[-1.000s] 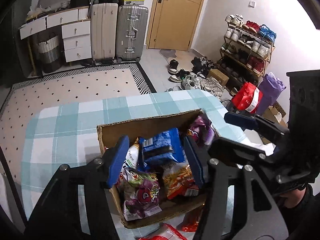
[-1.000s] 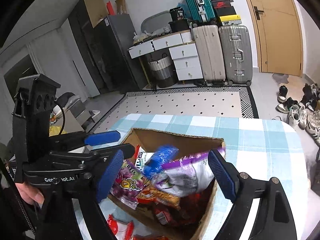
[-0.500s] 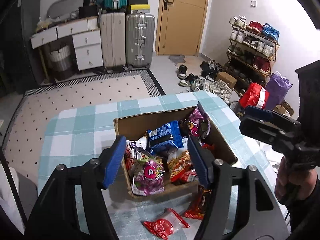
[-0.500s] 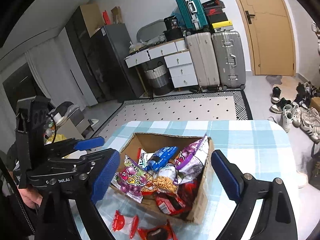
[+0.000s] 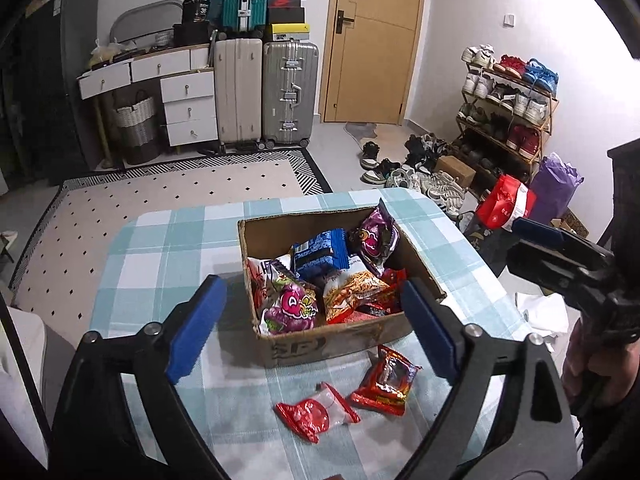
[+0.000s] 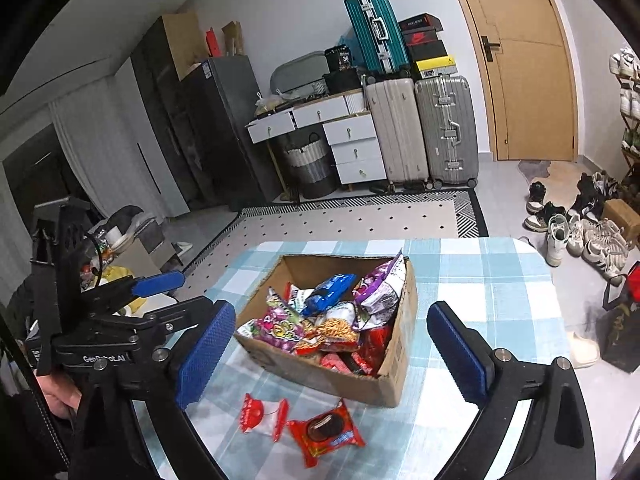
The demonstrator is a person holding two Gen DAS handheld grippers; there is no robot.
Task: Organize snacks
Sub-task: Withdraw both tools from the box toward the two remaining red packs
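The left gripper [image 5: 310, 322] fills the lower part of the left wrist view, its blue-padded fingers [image 5: 196, 326] spread wide apart and holding nothing. Between them, at the centre of the frame, sits the cardboard box [image 5: 340, 344] full of snack packets. Among these are a blue packet [image 5: 318, 256], a purple packet [image 5: 374, 238] leaning on the box's upper right wall, and a pink and purple packet [image 5: 290, 306] at its lower left. Below the box, on the checked tablecloth [image 5: 160, 248], lie a red packet [image 5: 386, 380] and a red and clear packet [image 5: 318, 412], just beside each other.

The right gripper [image 6: 326, 352] is likewise wide open and empty in the right wrist view, framing the same box [image 6: 360, 384]. The two loose packets [image 6: 326, 436] [image 6: 262, 416] lie at lower centre. The left gripper's body [image 6: 108, 324] stands at the left edge.
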